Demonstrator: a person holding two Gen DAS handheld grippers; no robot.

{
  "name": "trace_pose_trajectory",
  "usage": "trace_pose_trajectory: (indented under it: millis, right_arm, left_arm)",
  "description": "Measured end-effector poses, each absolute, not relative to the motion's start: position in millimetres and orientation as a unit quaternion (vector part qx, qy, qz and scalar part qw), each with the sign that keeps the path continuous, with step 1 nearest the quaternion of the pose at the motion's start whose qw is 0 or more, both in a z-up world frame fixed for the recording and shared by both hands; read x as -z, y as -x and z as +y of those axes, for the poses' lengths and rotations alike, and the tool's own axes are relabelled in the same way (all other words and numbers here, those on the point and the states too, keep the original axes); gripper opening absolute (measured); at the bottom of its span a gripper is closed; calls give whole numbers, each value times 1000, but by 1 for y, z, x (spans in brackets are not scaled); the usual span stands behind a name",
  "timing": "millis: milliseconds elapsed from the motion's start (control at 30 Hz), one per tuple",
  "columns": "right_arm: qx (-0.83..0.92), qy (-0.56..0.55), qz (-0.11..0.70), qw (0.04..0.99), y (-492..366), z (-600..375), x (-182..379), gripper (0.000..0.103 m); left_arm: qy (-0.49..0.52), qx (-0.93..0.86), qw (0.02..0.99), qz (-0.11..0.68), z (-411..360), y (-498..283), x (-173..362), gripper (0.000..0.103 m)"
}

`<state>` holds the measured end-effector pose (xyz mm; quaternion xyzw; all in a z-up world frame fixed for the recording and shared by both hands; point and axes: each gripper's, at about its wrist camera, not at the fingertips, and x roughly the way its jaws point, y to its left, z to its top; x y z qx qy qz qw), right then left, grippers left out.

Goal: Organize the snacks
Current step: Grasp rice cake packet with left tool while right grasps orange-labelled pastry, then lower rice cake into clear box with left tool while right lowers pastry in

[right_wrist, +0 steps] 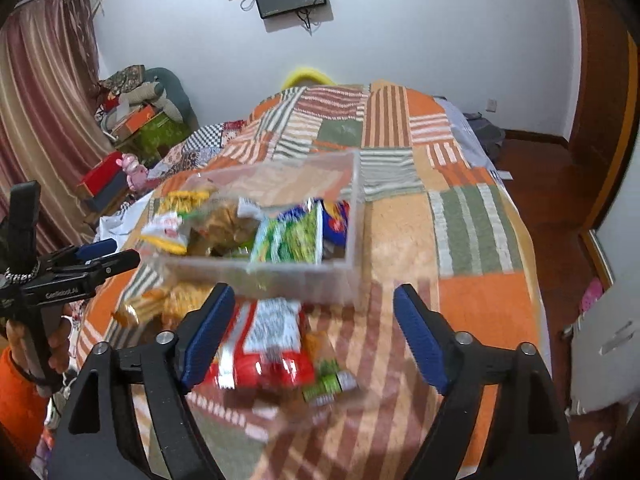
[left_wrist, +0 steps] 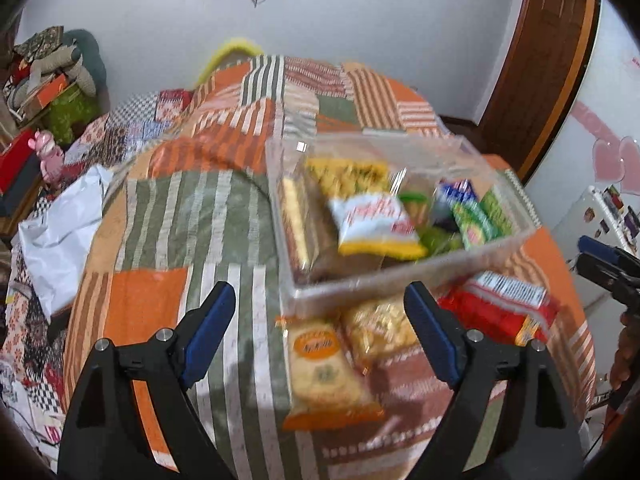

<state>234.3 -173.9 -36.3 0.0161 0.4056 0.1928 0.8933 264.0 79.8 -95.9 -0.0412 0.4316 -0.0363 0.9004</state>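
A clear plastic bin (left_wrist: pixel 404 280) (right_wrist: pixel 256 272) sits on a patchwork blanket and holds several snack packets. In front of it lie loose snacks: an orange cracker packet (left_wrist: pixel 324 372), a yellow snack bag (left_wrist: pixel 376 332), and a red packet (left_wrist: pixel 496 308) (right_wrist: pixel 264 348). A small green packet (right_wrist: pixel 330 380) lies beside the red one. My left gripper (left_wrist: pixel 320 312) is open and empty above the orange packet. My right gripper (right_wrist: pixel 314 312) is open and empty above the red packet. Each gripper also shows at the edge of the other's view.
The blanket (left_wrist: pixel 180 216) covers a rounded surface that drops off on all sides. A white plastic bag (left_wrist: pixel 64 232) lies at its left. Boxes and clutter (right_wrist: pixel 140 124) stand by the far left wall; a wooden floor (right_wrist: pixel 540 184) is on the right.
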Motion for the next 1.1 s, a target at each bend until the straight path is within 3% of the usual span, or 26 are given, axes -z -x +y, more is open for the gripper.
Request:
trace_pose_trajectory:
  millis: [467, 767, 833, 1000, 1100]
  right_arm:
    - [-193, -14, 466, 863, -217, -176, 84, 81]
    - [-202, -2, 484, 851, -235, -155, 103, 83]
    - [-207, -1, 489, 848, -238, -151, 107, 84]
    - [-203, 41, 485, 850, -236, -137, 111, 84]
    - [-202, 32, 479, 853, -232, -140, 109, 79]
  left_arm:
    - [50, 14, 867, 495, 99, -255, 163, 87]
    - [27, 9, 875, 484, 95, -260, 172, 86]
    - [20, 9, 878, 478, 92, -258, 172, 80]
    - [3, -7, 885, 465, 92, -253, 171, 42]
    - [-3, -2, 885, 465, 93, -250, 168, 34]
